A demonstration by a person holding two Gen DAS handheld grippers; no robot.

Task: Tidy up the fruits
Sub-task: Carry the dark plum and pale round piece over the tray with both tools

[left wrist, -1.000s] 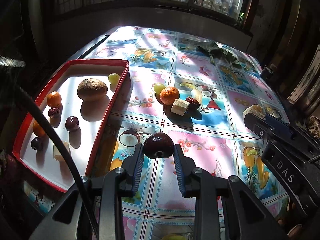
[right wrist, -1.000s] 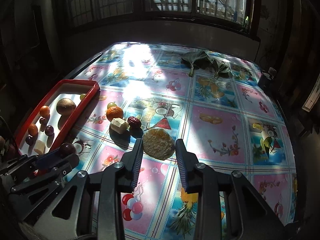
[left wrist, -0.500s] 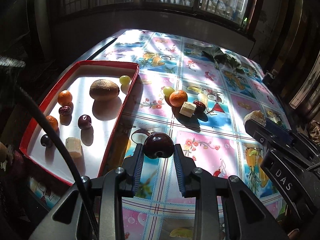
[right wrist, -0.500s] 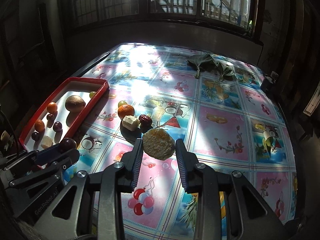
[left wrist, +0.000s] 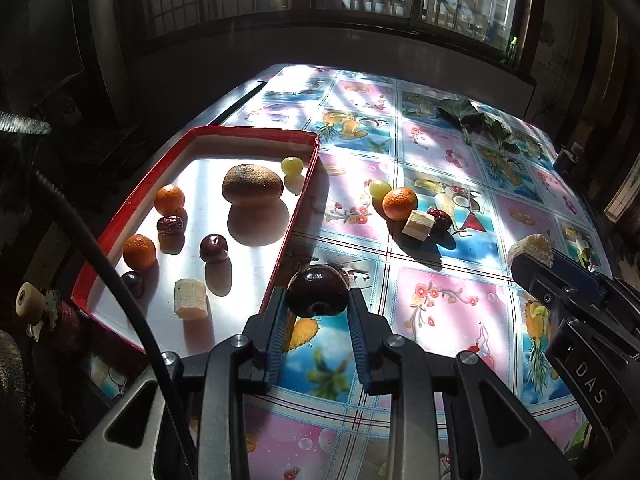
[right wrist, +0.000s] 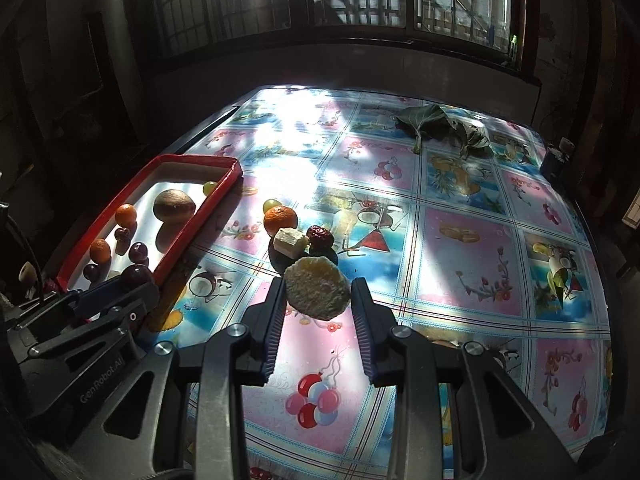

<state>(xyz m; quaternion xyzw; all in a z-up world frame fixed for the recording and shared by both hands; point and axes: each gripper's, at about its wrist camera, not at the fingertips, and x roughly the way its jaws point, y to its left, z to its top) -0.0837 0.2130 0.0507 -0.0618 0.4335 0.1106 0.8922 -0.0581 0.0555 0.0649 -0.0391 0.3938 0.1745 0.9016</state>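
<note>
your left tool (left wrist: 318, 304) is clamped on a dark plum (left wrist: 318, 291), held up off the desk (left wrist: 448, 308) just beside the near right rim of the red tray (left wrist: 296, 216). your right tool (right wrist: 318, 298) grips a pale, rough-cut slice of fruit (right wrist: 318, 287), also lifted above the flowery cloth. from the right camera you can see the left tool (right wrist: 116, 292) low on the left with the plum (right wrist: 137, 275) at its tip, close to the tray (right wrist: 200, 210); from the left camera the right tool (left wrist: 560, 280) shows at the right edge with the slice (left wrist: 530, 248) at its tip.

inside the tray you've got a brown kiwi (left wrist: 252, 186), a green grape (left wrist: 292, 165) in the far corner, two oranges (left wrist: 170, 199), a red date (left wrist: 170, 225), two more dark plums (left wrist: 213, 248) and a pale chunk (left wrist: 191, 299) near the front.

out on the desk, a small cluster sits together: a grape (left wrist: 380, 189), an orange (left wrist: 400, 203), a pale cube (left wrist: 418, 223) and a date (left wrist: 440, 218), the cube touching the orange and the date. green leaves (right wrist: 440, 124) lie well apart at the far side.
</note>
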